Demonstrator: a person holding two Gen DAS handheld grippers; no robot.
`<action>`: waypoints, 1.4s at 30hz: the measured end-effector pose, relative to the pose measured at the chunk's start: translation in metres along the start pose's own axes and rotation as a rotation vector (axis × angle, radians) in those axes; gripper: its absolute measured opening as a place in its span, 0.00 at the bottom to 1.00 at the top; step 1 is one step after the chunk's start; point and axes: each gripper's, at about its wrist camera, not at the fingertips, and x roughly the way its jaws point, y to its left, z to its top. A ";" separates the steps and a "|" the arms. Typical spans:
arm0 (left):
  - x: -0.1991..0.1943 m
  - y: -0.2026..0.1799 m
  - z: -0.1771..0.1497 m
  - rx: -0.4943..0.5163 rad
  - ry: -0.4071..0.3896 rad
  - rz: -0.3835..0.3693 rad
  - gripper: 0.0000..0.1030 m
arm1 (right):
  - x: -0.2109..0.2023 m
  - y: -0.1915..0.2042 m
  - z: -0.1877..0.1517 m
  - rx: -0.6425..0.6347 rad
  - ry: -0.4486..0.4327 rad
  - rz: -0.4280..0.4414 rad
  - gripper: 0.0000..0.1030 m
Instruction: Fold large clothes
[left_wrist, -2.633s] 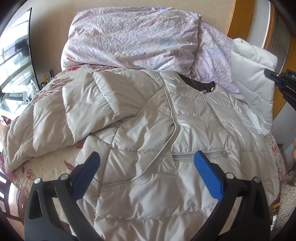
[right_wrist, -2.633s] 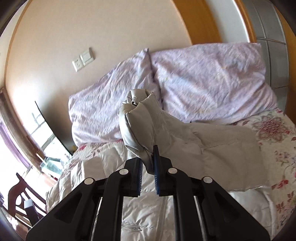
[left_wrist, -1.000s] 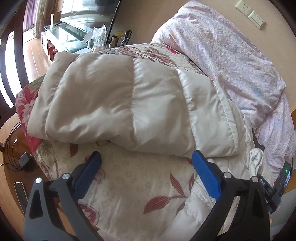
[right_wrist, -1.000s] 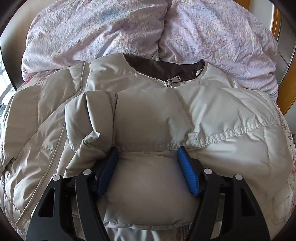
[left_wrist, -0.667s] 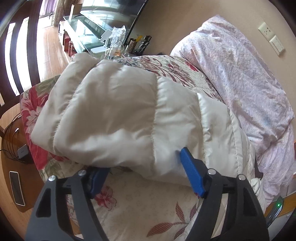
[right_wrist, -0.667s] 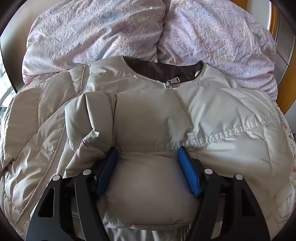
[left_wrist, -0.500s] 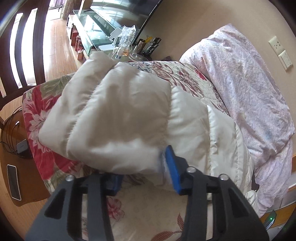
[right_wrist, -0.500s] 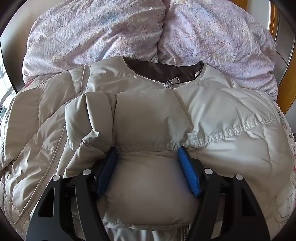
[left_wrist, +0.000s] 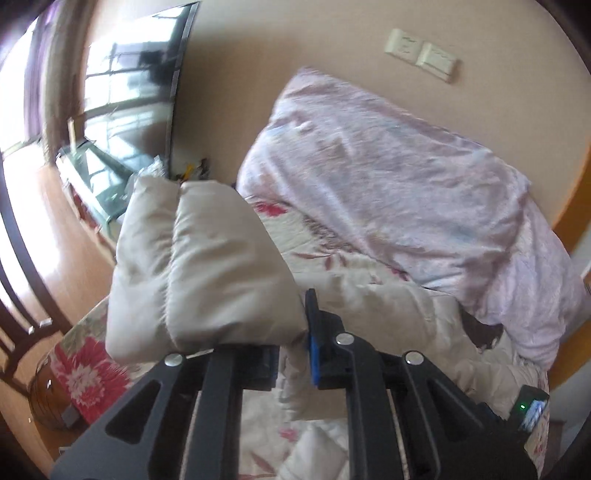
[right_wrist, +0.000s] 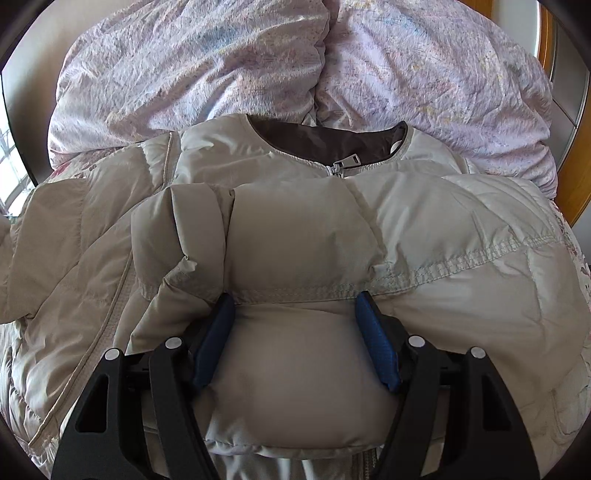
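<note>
You're mid sleeve-fold on the down jacket (right_wrist: 461, 236), which lies front-up on the bed (left_wrist: 92, 373), collar toward the pillows (right_wrist: 424, 74), zip closed up to the neck.

Jacket body as the landmark: the right sleeve (right_wrist: 295, 240) is already laid across the chest, just below the collar. The left sleeve (left_wrist: 199, 266) is up off the bed, out past the jacket's left edge.

To do this step well: carry the left sleeve in an arc over the chest and lay it flat on or just below the right sleeve. Padding is springy, so press it down before letting go. Don't drag the body sideways while you carry.

Left tongs (left_wrist: 293, 354): jaws have just been closing and are now pinching the left sleeve near its cuff end; the sleeve bulges out above and to the left of the pads. They're angled moderately downward, looking toward the pillows; that view is blurred.

Right tongs (right_wrist: 297, 339): spread wide, angled steeply down, straddling the cuff end of the folded right sleeve on the chest. Pads sit against the puffed sides; I can't tell whether they press it.
</note>
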 end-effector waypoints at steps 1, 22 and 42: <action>-0.003 -0.026 0.001 0.056 -0.008 -0.046 0.12 | -0.001 -0.001 0.000 0.003 -0.001 0.005 0.68; 0.035 -0.289 -0.174 0.719 0.282 -0.419 0.48 | -0.090 -0.167 -0.021 0.287 -0.137 -0.171 0.68; 0.094 -0.171 -0.096 0.589 0.125 -0.013 0.82 | -0.036 -0.073 0.009 -0.020 -0.054 0.081 0.36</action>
